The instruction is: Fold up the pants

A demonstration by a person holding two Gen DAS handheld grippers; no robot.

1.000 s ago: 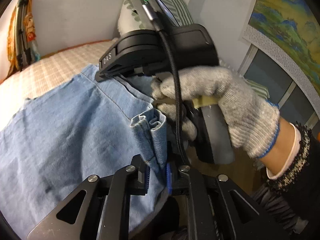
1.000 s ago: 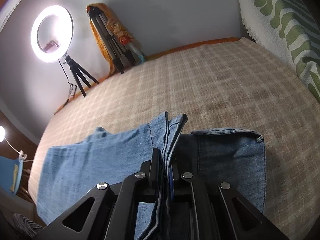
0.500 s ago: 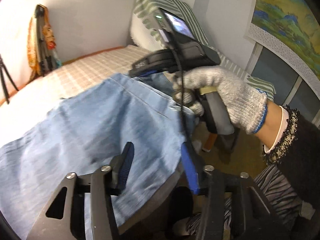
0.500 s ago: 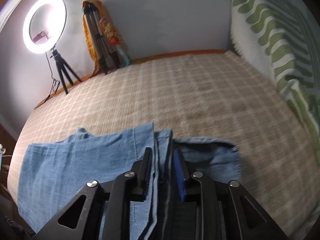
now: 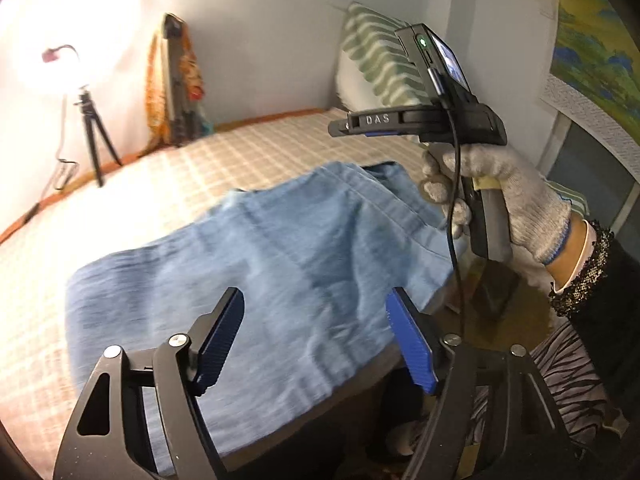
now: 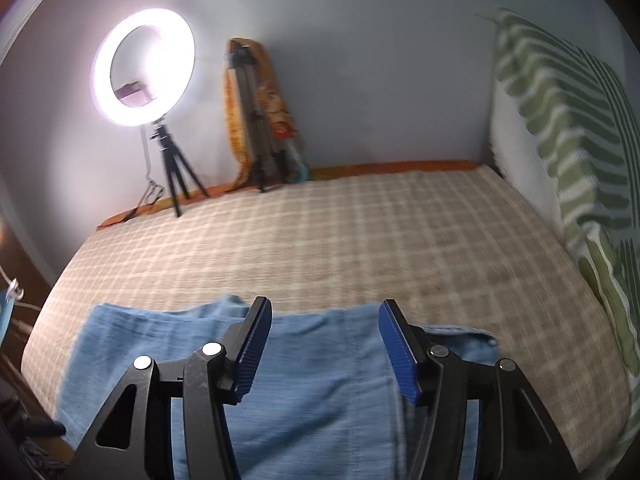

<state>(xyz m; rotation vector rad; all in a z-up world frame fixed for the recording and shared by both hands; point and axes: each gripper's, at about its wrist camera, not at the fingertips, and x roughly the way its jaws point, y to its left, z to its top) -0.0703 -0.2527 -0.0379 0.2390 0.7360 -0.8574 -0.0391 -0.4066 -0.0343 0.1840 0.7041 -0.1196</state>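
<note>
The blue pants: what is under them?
The pants lie on the checked bed cover, which shows all around them. What the cloth itself covers cannot be seen.

Light blue pants (image 5: 280, 264) on beige-and-white checked bedspread (image 6: 360, 240), blue pads (image 6: 400, 356) on black grippers, green-and-white wavy pillow (image 6: 576, 128), grey glove (image 5: 516, 200).

pants (image 5: 280, 264): near end cut off behind the gripper frames; surface blurred
striped pillow (image 6: 580, 128): blurred, cut by right edge
</note>
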